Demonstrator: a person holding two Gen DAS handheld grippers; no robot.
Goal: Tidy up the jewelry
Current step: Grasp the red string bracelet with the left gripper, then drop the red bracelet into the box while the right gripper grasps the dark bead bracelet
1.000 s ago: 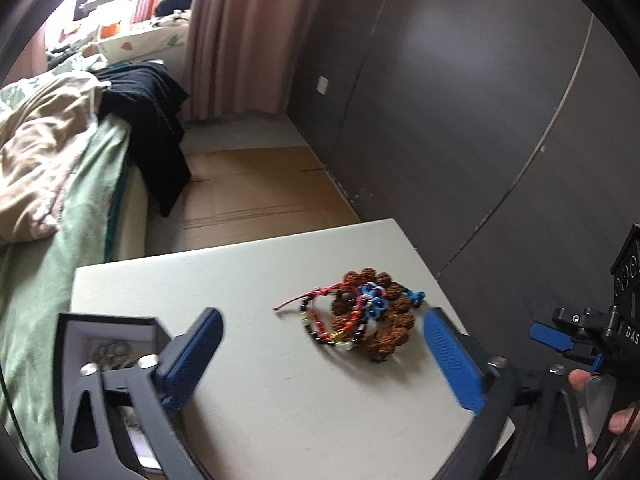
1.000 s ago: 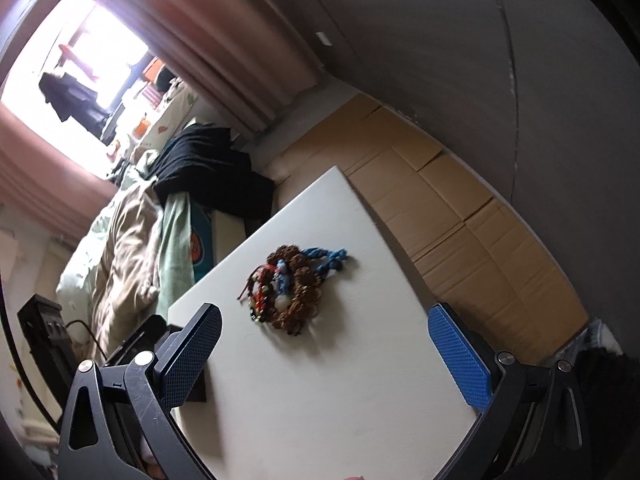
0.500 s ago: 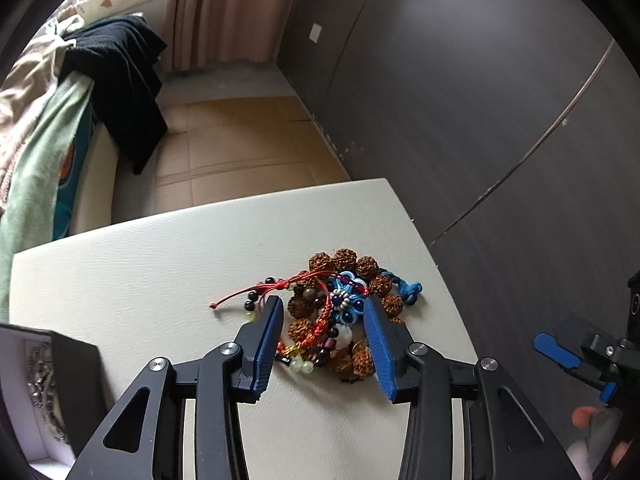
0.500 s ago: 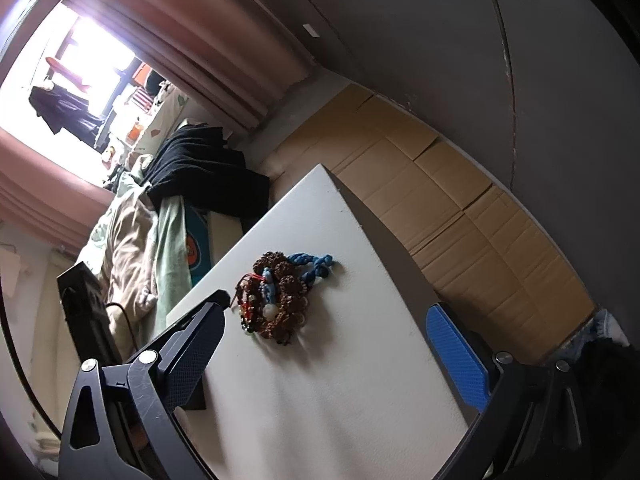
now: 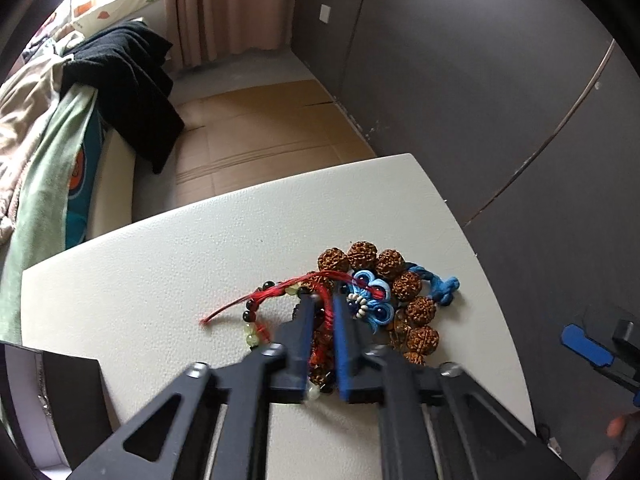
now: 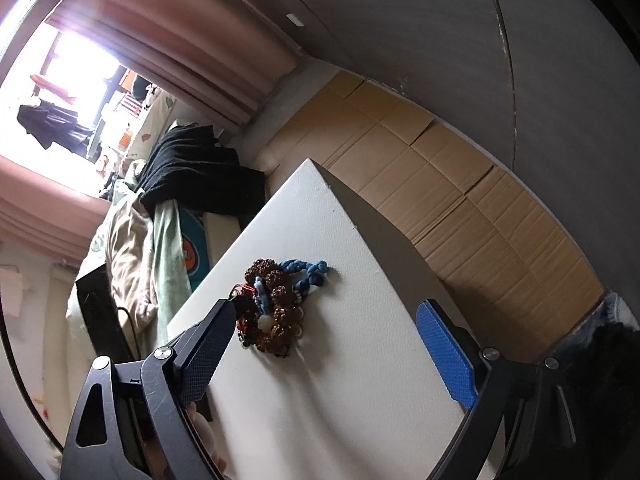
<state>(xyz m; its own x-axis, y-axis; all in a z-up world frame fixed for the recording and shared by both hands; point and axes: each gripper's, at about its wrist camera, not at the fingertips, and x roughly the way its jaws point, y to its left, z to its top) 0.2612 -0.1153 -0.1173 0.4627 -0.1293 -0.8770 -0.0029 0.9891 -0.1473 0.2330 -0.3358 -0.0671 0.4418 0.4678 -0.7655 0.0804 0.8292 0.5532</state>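
Note:
A pile of bracelets lies on the white table (image 5: 168, 280): a brown seed-bead bracelet (image 5: 404, 284) with a blue cord knot (image 5: 444, 288), a light blue knotted ornament (image 5: 370, 300), and a red string bracelet (image 5: 280, 292) with dark and pale beads. My left gripper (image 5: 322, 304) is shut on the red string bracelet in the middle of the pile. The pile also shows in the right wrist view (image 6: 276, 308). My right gripper (image 6: 324, 356) is open and empty, held above the table short of the pile.
A black jewelry box (image 5: 60, 396) with a white lining stands at the table's left front corner. A bed with blankets and black clothing (image 5: 128, 80) lies left of the table. Cardboard (image 5: 260, 136) covers the floor beyond. A dark wall (image 5: 500, 80) runs along the right.
My left gripper has moved forward onto the pile and closed from wide open to shut on the red string bracelet. My right gripper has stayed open, shifting slightly.

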